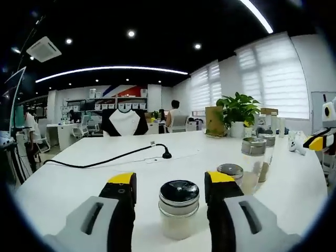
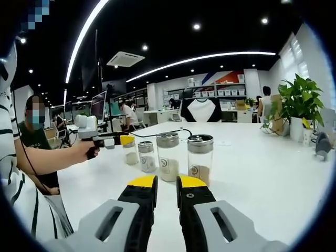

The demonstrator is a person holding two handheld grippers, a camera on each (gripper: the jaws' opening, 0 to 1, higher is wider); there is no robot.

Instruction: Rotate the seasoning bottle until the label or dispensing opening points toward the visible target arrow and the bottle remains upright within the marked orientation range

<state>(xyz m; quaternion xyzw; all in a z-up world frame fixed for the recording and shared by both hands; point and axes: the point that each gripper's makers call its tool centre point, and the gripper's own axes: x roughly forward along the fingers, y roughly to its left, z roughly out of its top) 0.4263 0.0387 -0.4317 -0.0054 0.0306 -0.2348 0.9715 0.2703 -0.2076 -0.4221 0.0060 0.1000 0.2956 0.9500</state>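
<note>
A short seasoning bottle (image 1: 179,210) with a chrome lid and pale powder stands upright on the white table (image 1: 105,178), between the jaws of my left gripper (image 1: 170,178). That gripper is open, with a gap on each side of the bottle. In the right gripper view a hand holds the left gripper (image 2: 127,140) around the same bottle (image 2: 131,155). Three more bottles stand in a row: a short one (image 2: 147,156) and two tall ones (image 2: 168,156) (image 2: 200,159). My right gripper (image 2: 166,182) sits low in front of them, jaws close together with nothing between.
A black cable with a plug (image 1: 167,155) lies across the table's middle. A potted plant (image 1: 239,110) and a brown box (image 1: 214,121) stand at the far edge. A small white figure (image 1: 296,142) sits at the right. A person's arm (image 2: 47,157) reaches in from the left.
</note>
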